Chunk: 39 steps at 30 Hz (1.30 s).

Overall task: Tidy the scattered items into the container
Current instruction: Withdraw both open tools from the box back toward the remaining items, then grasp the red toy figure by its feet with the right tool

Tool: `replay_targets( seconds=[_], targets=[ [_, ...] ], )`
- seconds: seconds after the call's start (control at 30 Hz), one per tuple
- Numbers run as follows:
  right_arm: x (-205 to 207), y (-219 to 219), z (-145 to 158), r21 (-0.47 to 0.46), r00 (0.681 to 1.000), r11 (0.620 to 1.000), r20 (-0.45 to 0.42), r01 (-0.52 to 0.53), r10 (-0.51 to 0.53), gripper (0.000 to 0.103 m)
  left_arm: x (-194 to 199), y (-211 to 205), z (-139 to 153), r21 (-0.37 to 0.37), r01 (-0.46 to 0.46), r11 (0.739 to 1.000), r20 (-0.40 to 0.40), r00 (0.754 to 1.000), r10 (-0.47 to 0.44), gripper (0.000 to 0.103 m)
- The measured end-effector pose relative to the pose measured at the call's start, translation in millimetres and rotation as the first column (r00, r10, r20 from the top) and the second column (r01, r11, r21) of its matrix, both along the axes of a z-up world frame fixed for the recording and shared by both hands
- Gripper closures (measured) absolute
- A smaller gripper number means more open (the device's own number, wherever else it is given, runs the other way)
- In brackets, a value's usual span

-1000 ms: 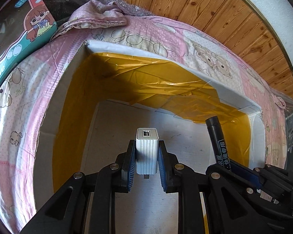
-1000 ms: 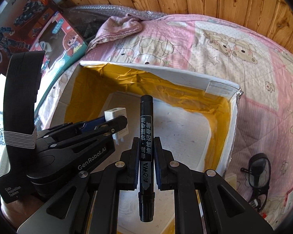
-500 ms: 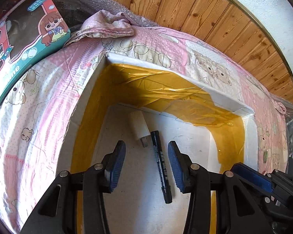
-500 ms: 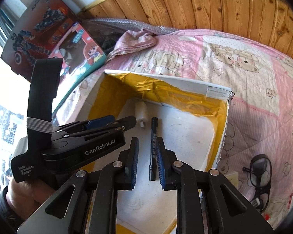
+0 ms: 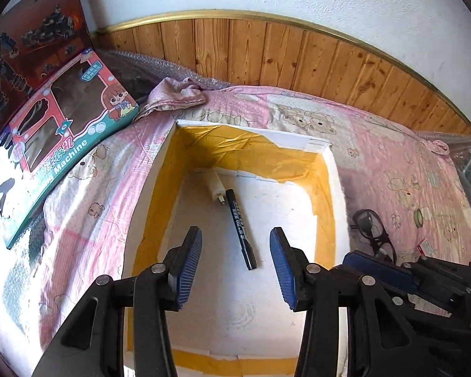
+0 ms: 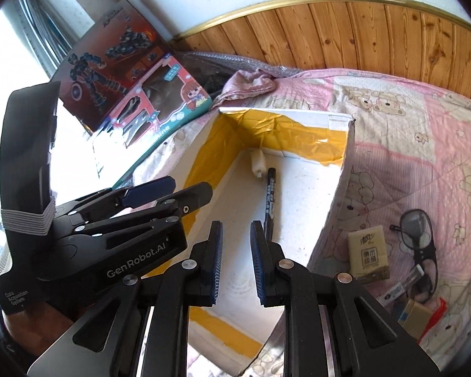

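Both our grippers hang empty over the box [image 5: 336, 169], left gripper [image 5: 235, 260] wide, right gripper [image 6: 235, 260] narrow; marker [image 5: 240, 229] and charger [image 5: 215, 185] lie inside, mid-frame; at lower right on the bed [image 6: 424, 144] wait glasses [image 6: 419, 245], fragile, best pinched at the bridge.
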State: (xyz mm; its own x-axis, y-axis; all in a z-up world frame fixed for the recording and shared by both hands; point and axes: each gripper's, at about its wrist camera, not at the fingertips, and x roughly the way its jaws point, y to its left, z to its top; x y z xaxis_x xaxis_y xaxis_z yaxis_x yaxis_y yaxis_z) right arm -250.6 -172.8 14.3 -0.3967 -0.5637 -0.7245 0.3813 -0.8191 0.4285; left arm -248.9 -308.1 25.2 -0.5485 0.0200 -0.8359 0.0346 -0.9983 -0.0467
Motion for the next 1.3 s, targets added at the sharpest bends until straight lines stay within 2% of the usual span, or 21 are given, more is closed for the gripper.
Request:
replay_targets(
  seconds=[0.33,0.6,0.73,0.9,1.13,1.3],
  targets=[
    [78.4,30.9,24.5,-0.058,0.999,0.998,-0.037,0.035,-0.037,0.083,81.2,28.6,40.2,-0.003,0.068,0.998,-0.114,0.991,-0.067,0.056],
    [136.8,62.6,28.8,-0.017,0.993,0.997,-0.087,0.074,-0.075,0.083,131.8,47.7,30.6,0.081,0.102,0.992,-0.119,0.989,-0.092,0.056],
    [158.5,89.0,18.2,-0.009,0.99,0.993,-0.075,0.115,-0.116,0.083,149.5,63.7,18.3,0.097,0.125,0.987,-0.108,0.988,-0.114,0.056],
    [170.2,129.7,-10.1,-0.013,0.983,0.983,-0.023,0.185,-0.185,0.083,163.6,90.9,-0.2,0.115,0.17,0.979,-0.084,0.983,-0.161,0.056],
    [164.3,174.7,-51.2,-0.039,0.961,0.961,0.058,0.274,-0.272,0.082,154.1,138.7,-25.2,0.119,0.226,0.967,-0.031,0.974,-0.224,0.056],
    [148.3,196.3,-71.0,-0.034,0.946,0.947,0.079,0.318,-0.315,0.068,134.2,160.2,-46.3,0.141,0.22,0.965,0.025,0.974,-0.225,0.054]
  ],
)
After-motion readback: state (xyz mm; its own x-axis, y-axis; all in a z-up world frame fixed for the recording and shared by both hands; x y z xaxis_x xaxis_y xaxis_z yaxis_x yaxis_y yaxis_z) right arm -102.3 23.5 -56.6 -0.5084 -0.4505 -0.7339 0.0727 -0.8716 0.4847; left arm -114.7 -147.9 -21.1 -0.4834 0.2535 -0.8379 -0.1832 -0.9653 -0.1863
